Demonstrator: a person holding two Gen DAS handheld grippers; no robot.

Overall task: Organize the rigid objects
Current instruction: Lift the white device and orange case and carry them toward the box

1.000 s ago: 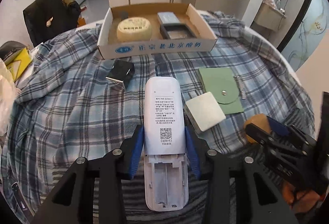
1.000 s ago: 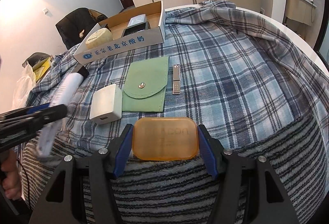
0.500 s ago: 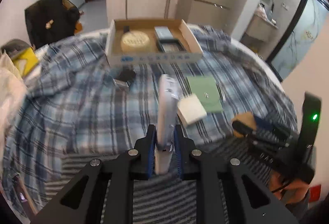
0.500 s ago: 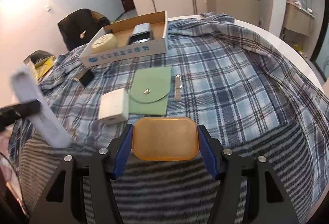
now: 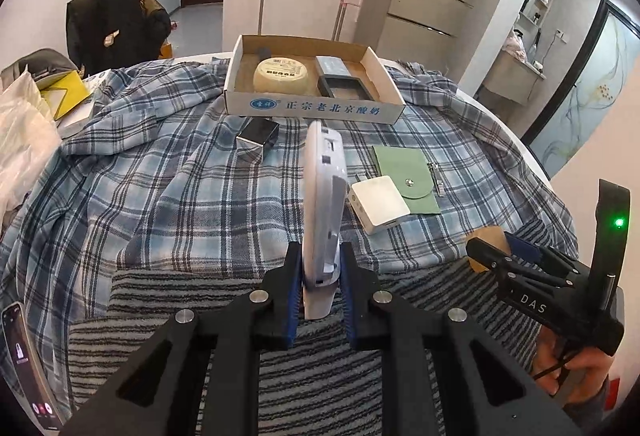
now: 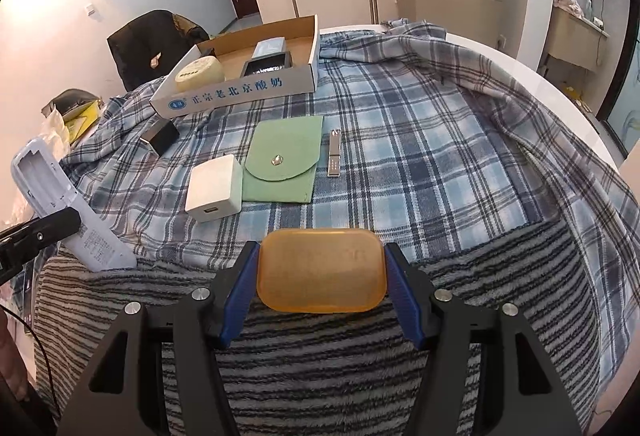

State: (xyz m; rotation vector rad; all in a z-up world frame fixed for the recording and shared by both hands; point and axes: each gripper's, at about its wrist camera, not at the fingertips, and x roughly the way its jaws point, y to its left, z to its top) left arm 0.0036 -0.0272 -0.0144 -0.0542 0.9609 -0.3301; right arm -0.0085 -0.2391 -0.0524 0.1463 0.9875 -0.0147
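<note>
Left gripper [image 5: 319, 278] pinching white remote [image 5: 323, 204] on edge; right gripper [image 6: 321, 286] clamped on amber soap bar [image 6: 321, 270].

Bright even indoor light, sharp focus, strong fisheye edge distortion.

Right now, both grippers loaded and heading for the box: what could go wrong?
1. The left gripper pinches the white remote on edge near its open battery end; the long body could pivot or slip.
2. The cardboard box already holds a round tin and a black case; room for the amber case in the right gripper is tight.
</note>
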